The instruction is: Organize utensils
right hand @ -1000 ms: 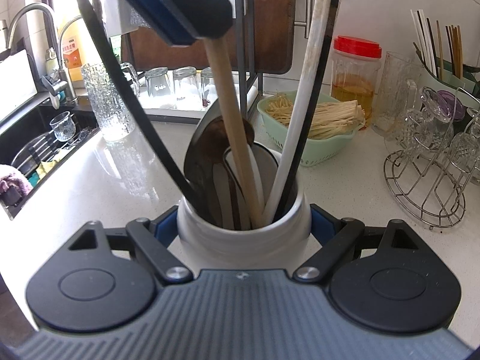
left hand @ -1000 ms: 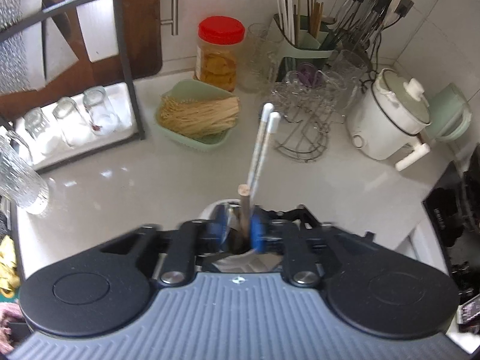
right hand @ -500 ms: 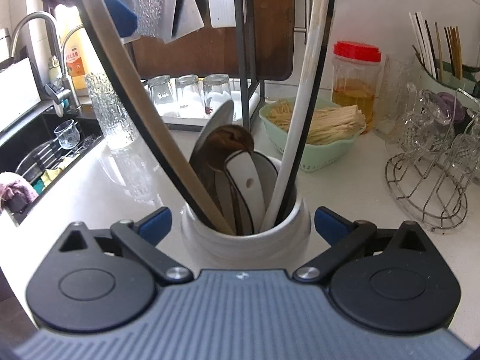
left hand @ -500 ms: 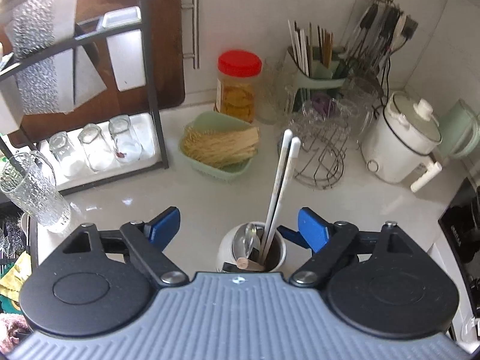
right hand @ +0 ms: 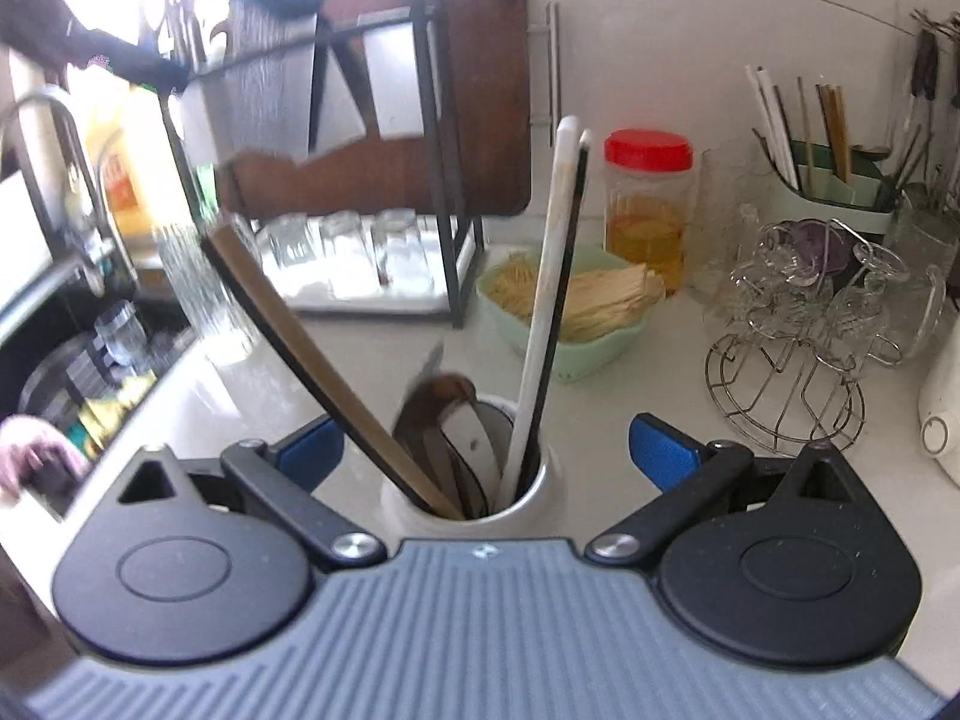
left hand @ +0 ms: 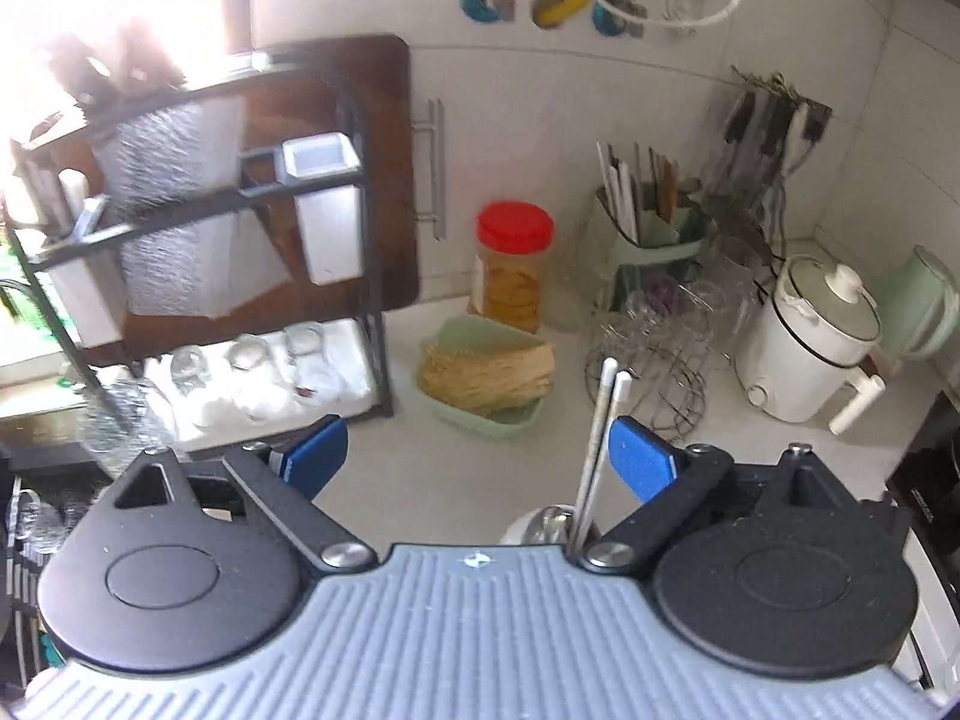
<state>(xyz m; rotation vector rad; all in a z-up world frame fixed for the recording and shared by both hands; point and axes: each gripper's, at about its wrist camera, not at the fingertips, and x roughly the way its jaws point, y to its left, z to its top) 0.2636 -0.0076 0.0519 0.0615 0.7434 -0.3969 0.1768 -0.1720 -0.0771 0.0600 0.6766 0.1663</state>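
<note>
Now both grippers stand wide — nothing held.
Left gripper (left hand: 477, 456) and right gripper (right hand: 486, 450) have just opened; white utensil holder (right hand: 540, 489) sits on the counter (right hand: 630, 384) — wooden spoon (right hand: 300, 348) and white-handled utensils (right hand: 549, 276) inside.

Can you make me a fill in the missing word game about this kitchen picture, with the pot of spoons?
1. The clear plastic jar has a ____ lid.
2. The dry noodles lie in a pale ____ basket.
3. The wooden-handled utensil stands in the round ____ ceramic holder.
4. The jaws of the right gripper are ____.

Missing words: red; green; white; open
</note>
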